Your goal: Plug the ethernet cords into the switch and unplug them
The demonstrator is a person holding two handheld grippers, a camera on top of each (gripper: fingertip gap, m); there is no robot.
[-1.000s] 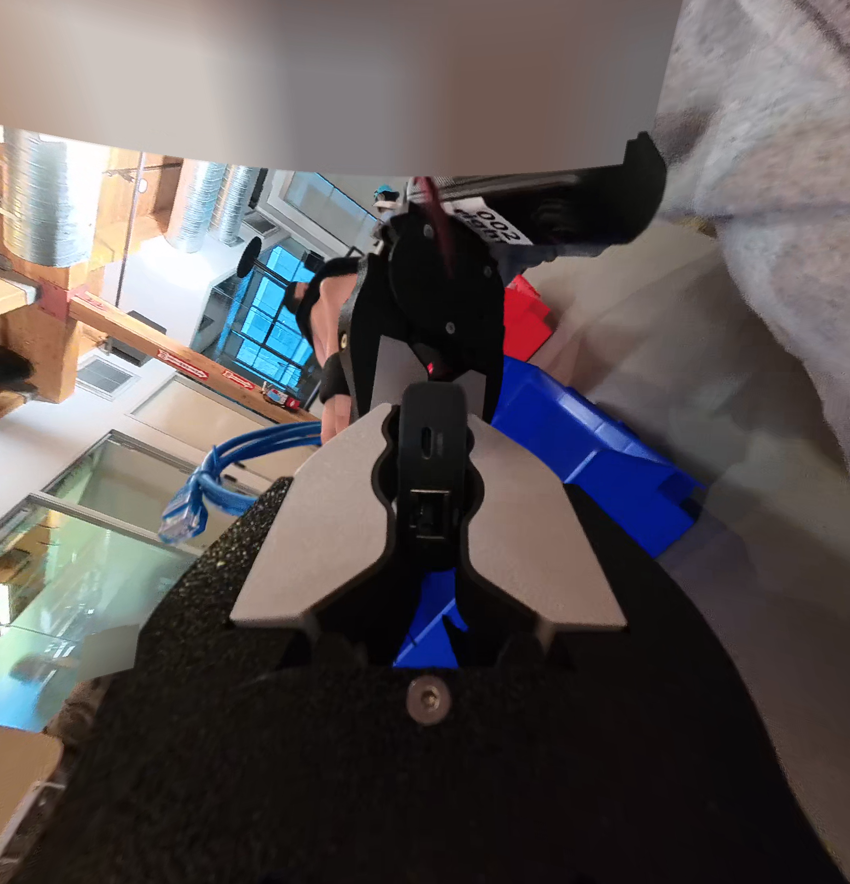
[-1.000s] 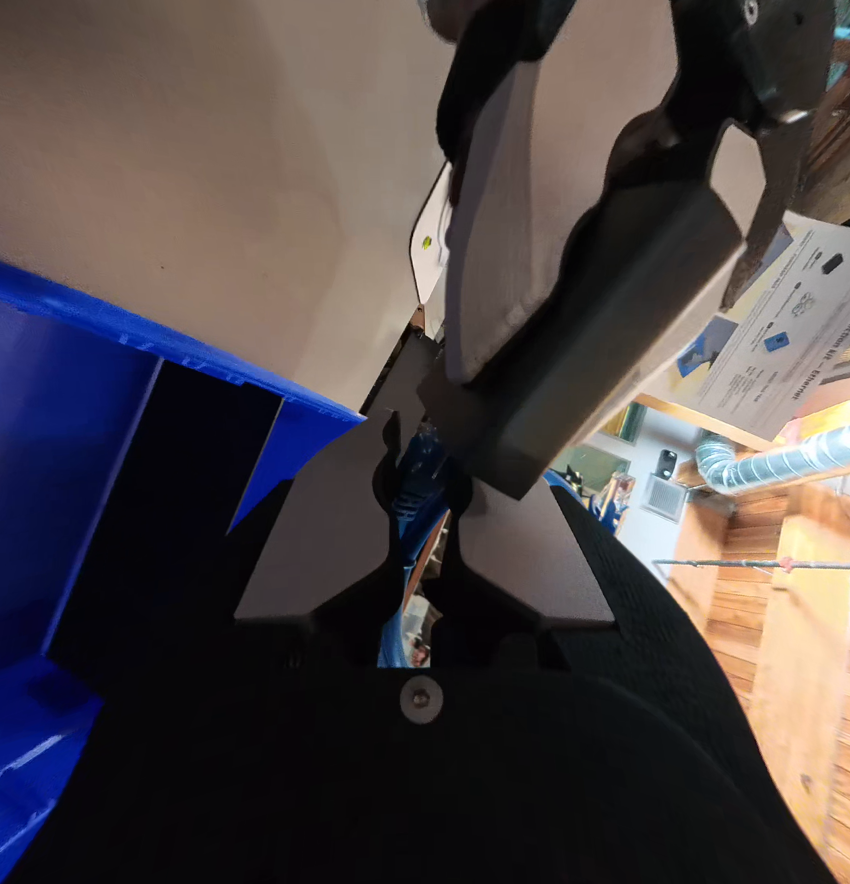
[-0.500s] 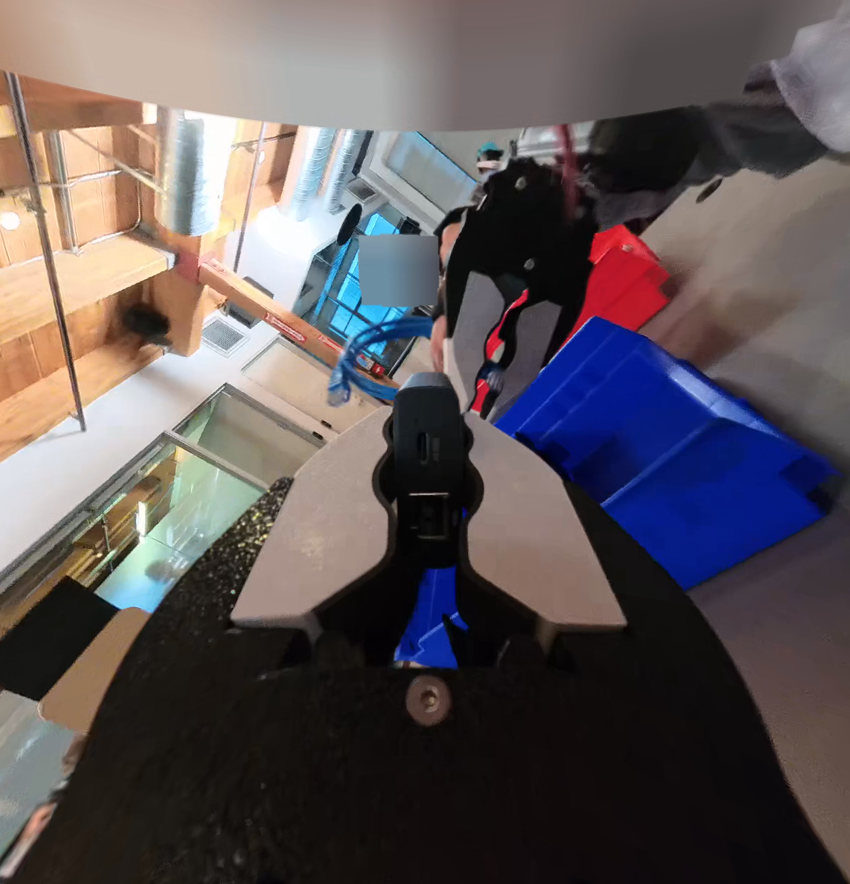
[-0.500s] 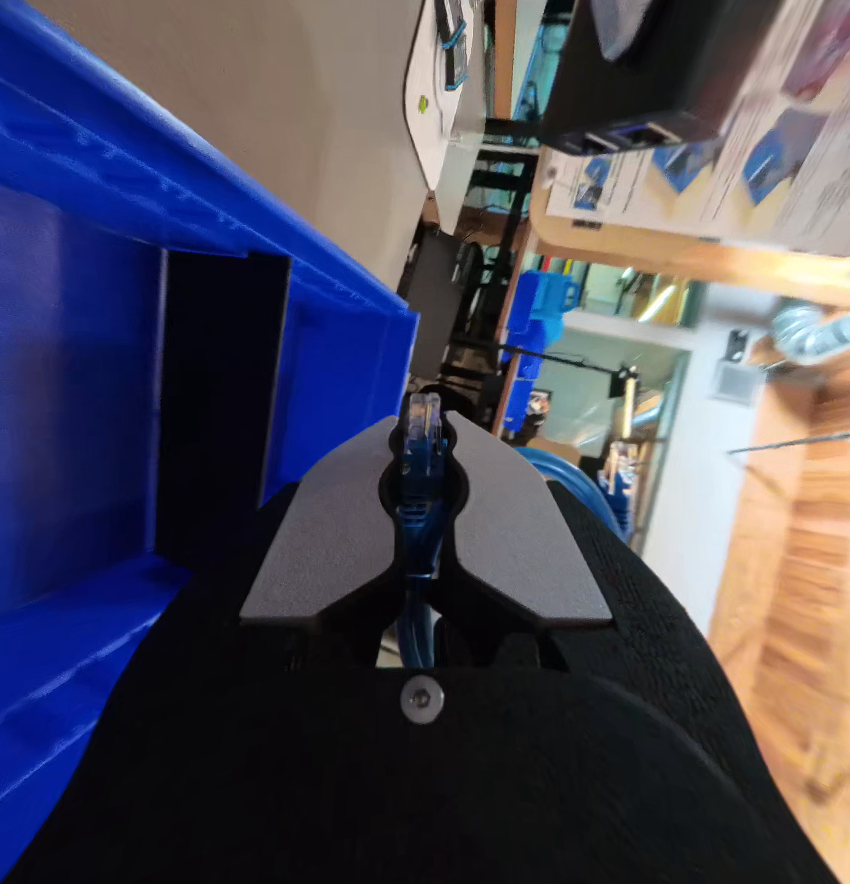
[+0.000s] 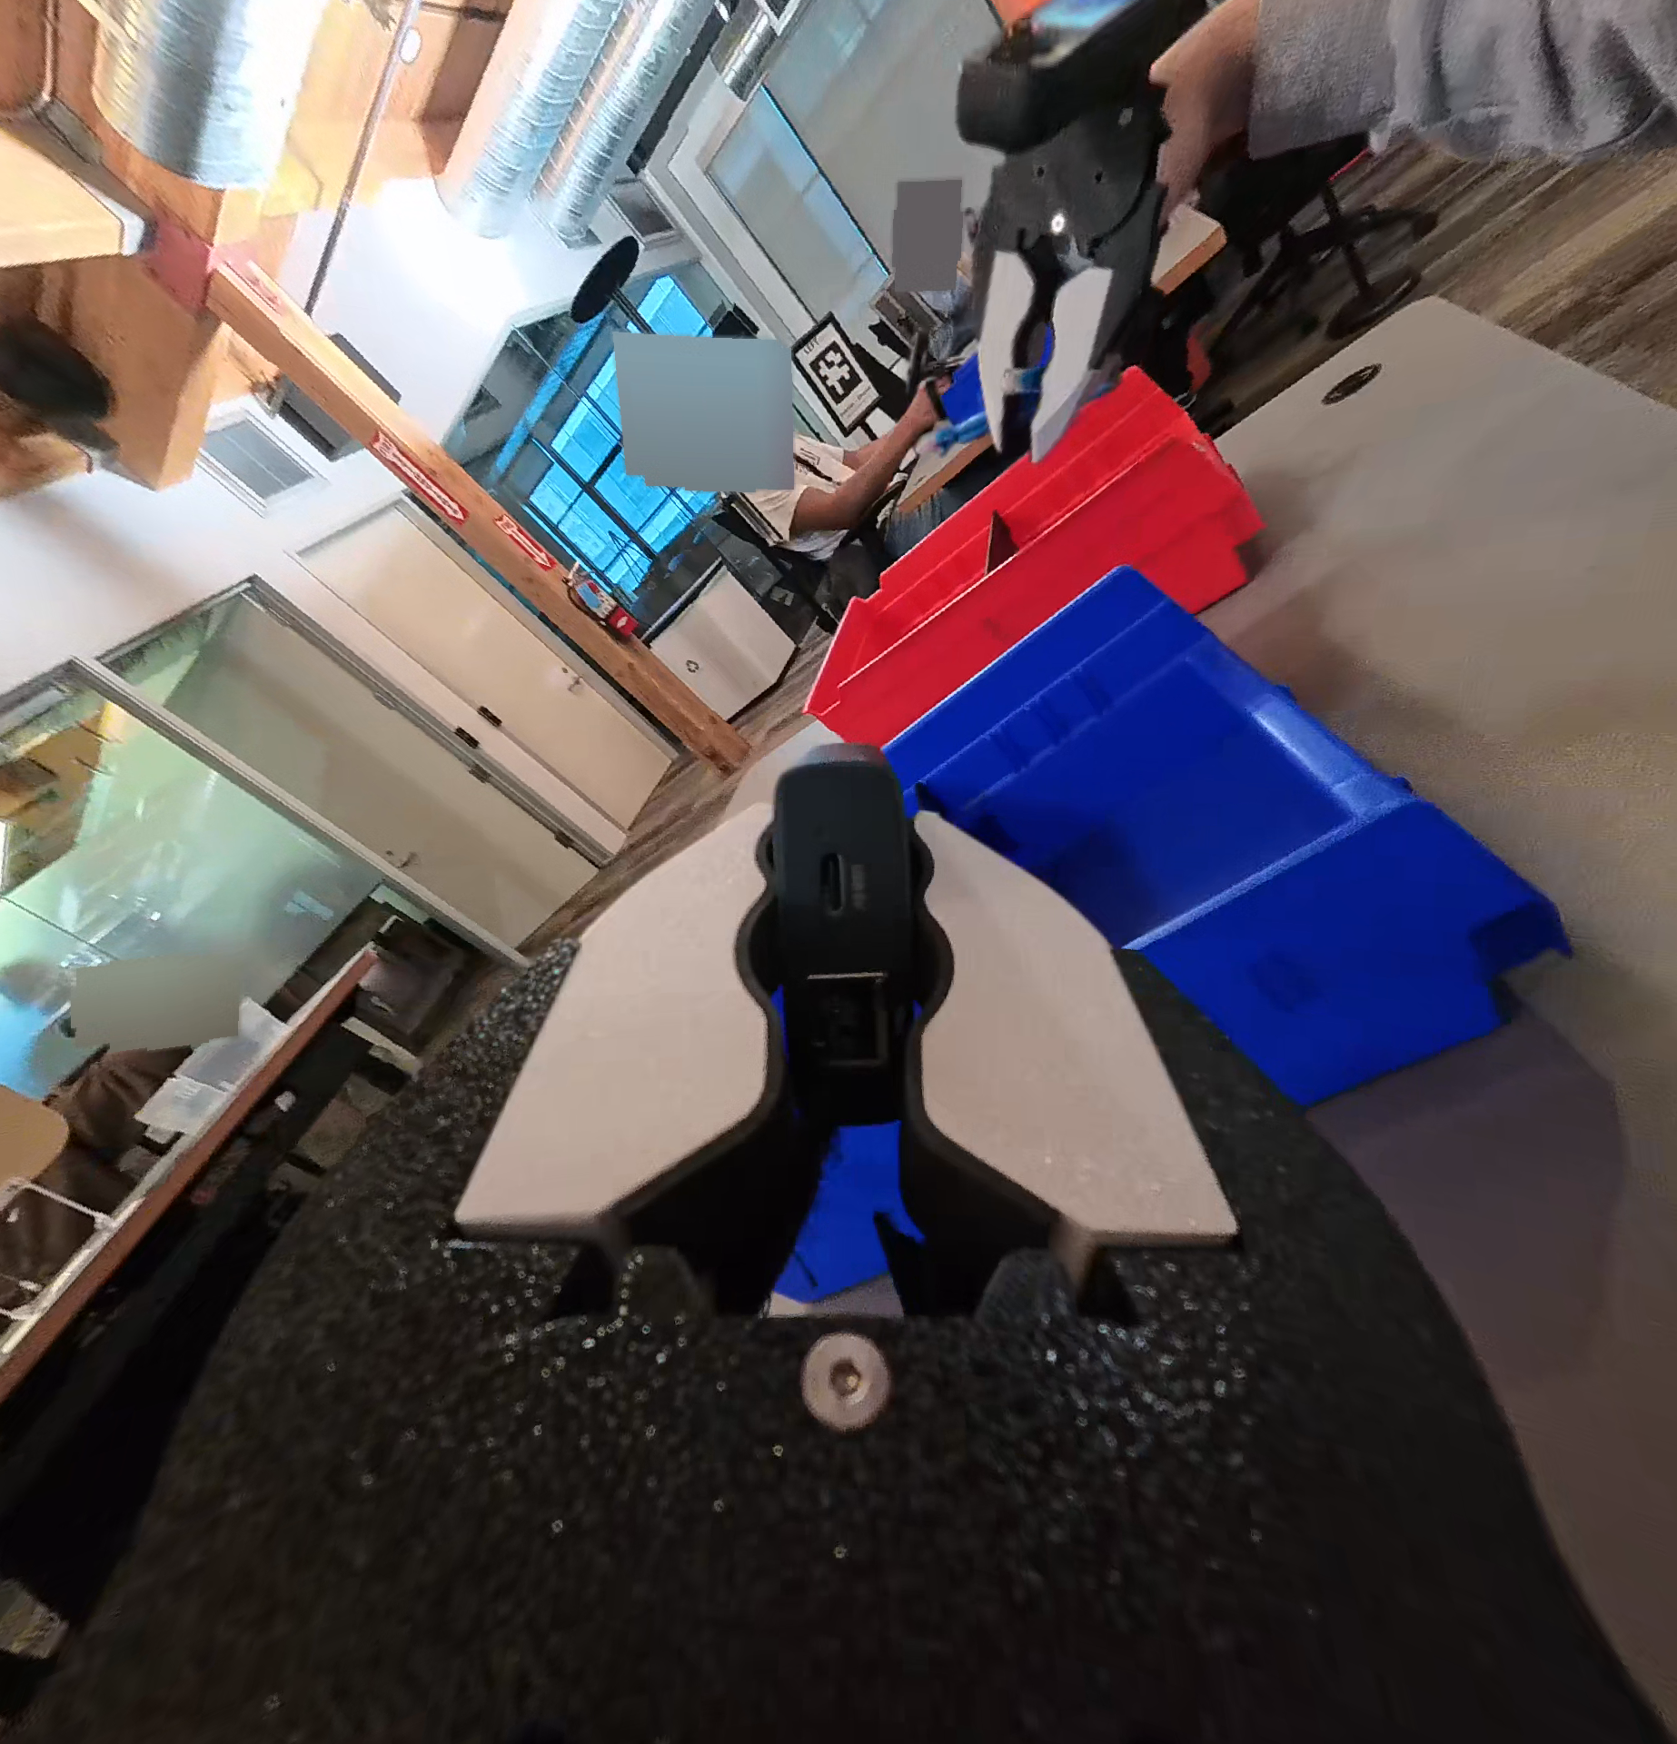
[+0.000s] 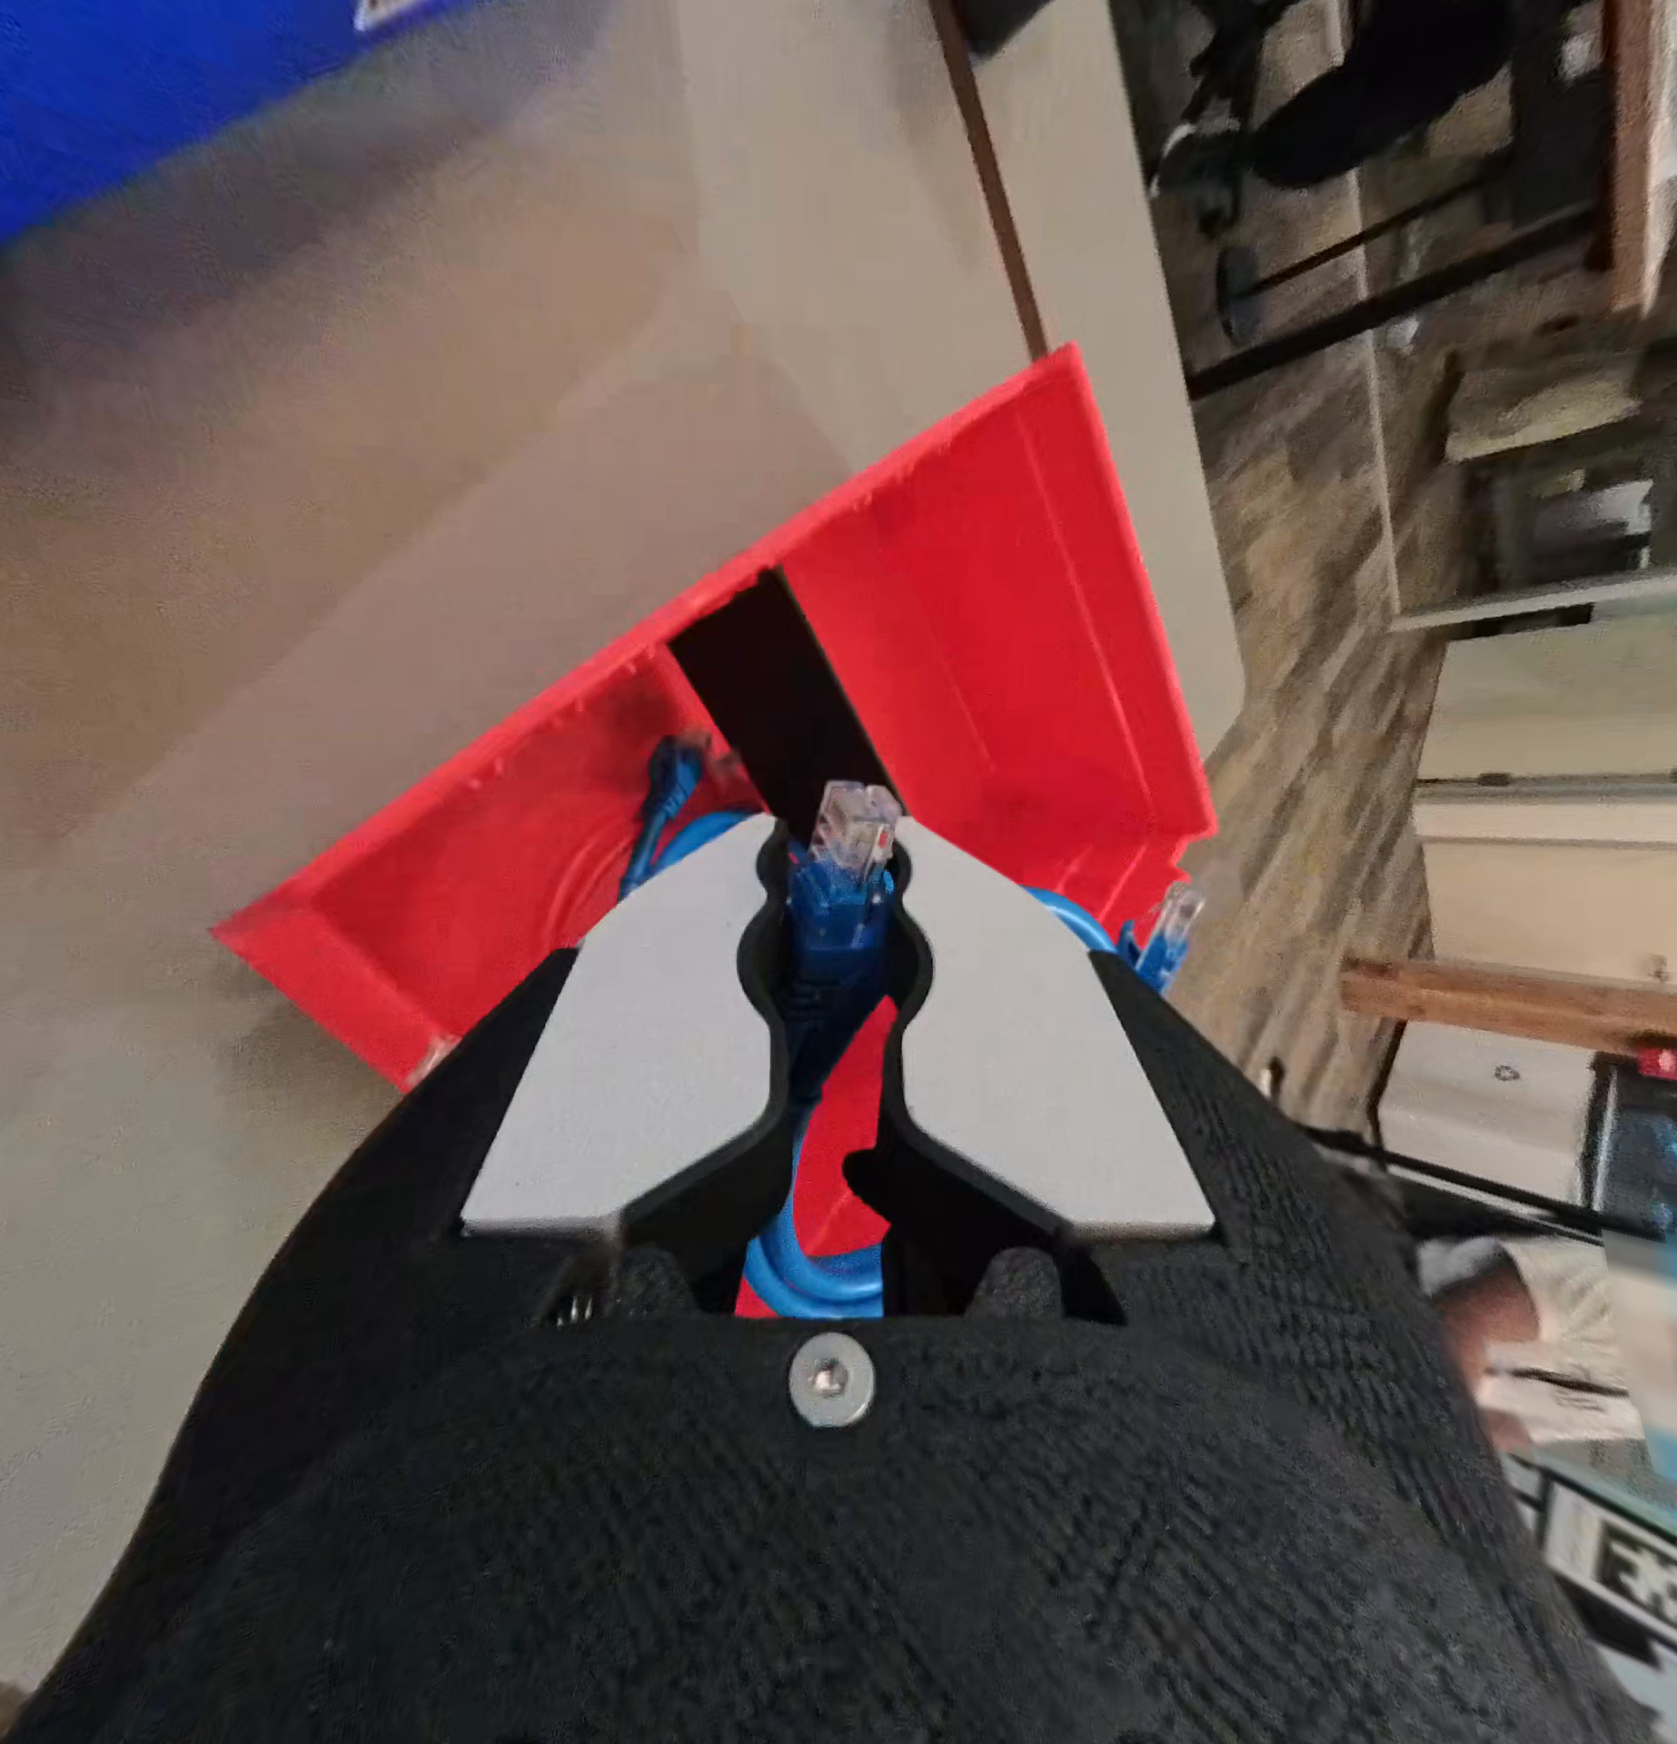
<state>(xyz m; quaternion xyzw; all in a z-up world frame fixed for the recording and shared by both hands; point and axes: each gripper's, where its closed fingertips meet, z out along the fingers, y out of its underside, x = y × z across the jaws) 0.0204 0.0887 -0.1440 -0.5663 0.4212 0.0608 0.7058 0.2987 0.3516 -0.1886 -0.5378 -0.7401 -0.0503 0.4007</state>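
Left wrist view: the left gripper (image 5: pixel 839 830) pinches a black device (image 5: pixel 842 944) above the pale surface (image 5: pixel 1477 604), beside a blue bin (image 5: pixel 1193 849).
Its jaws press on the device's sides, port face toward the camera; a red bin (image 5: pixel 1052 566) touches the blue bin's far side, and the right gripper (image 5: pixel 1038 415) hangs above the red bin. In the right wrist view, the right gripper (image 6: pixel 839 835) has its jaws clamped on a blue cable (image 6: pixel 835 930), the clear plug (image 6: pixel 854 821) poking past the tips over the red bin (image 6: pixel 986 604), where more blue cable lies coiled.
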